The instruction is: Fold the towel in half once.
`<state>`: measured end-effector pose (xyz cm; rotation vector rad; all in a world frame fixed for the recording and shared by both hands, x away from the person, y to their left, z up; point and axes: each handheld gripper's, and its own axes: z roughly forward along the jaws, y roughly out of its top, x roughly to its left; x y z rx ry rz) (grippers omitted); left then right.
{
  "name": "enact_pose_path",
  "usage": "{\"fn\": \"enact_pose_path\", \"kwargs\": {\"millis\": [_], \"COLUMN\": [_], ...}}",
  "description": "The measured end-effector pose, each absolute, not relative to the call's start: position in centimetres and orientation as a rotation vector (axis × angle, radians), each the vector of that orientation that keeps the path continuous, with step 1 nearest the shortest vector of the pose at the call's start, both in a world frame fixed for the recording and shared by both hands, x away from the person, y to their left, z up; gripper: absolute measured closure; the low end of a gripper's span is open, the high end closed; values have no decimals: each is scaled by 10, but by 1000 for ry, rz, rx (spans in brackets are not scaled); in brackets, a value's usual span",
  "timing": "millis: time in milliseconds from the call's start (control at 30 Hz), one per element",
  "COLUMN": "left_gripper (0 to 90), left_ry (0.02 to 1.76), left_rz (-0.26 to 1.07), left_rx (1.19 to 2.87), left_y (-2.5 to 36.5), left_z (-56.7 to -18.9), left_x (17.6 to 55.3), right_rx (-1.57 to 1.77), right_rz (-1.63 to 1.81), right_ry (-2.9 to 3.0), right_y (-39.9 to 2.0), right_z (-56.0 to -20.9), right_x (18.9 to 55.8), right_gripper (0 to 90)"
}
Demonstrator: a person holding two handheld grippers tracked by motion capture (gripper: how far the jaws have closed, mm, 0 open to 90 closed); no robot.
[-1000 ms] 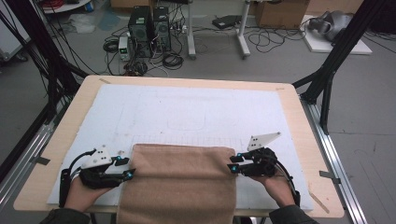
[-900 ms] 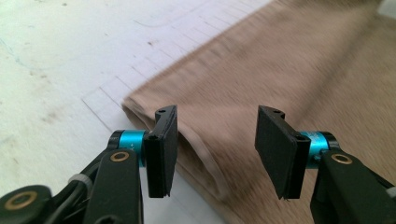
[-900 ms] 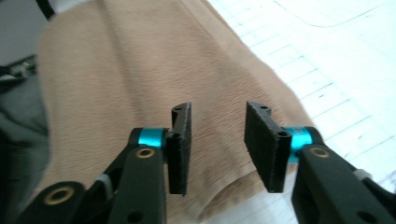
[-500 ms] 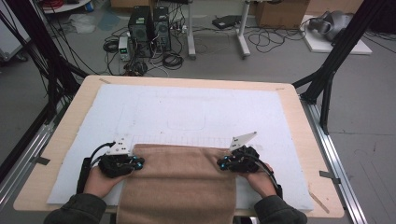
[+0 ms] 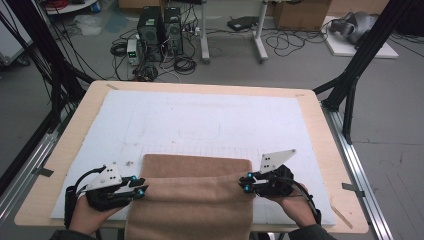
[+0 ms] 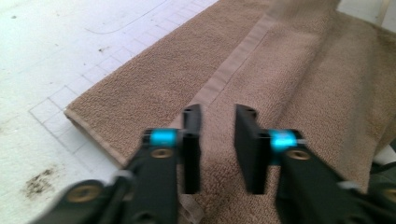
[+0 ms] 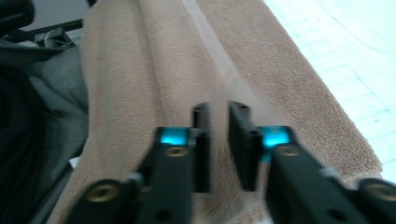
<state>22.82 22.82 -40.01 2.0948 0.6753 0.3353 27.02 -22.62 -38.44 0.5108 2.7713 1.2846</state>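
The brown towel [image 5: 192,195] lay folded at the lower centre of the frame, hanging over the tabletop's [image 5: 200,87] near edge. The left claw [image 5: 141,188] and right claw [image 5: 245,182] (both just reopening) stood narrowly parted at its side edges, gripping nothing.

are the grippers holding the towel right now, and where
Nothing is held. The left gripper and right gripper have just been opening; their fingers stand apart over the brown towel's side edges.
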Motion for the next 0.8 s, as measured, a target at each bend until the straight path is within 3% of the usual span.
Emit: {"fn": "enact_pose_path", "kwargs": {"millis": [100,267,333,400,467,733,800], "left_gripper": [585,615,797,863,877,885,769], "left_ry": [723,749,736,742,741,655,655], "left_rz": [333,236,257,264,280,312,330], "left_rx": [2097,2175,2179,2168,2162,2128,2131], "left_y": [227,220,220,220,220,230,234], "left_z": [-407,-432,-439,-438,-436,-408,-401], "left_x": [240,255,254,252,248,193,178], "right_rx": [552,562,557,507,470,355,289], "right_rz": [1258,1257,1215,1172,1200,1291,1352], "right_ry": [2782,2863,2908,2941,2931,2907,2901], "right_y": [-220,-204,-199,-195,-196,-204,-207], "right_z": [-394,-418,-425,-432,-432,-402,-392], "right_x": [283,292,290,288,286,251,235], "right_gripper": [637,607,652,811,871,871,865]}}
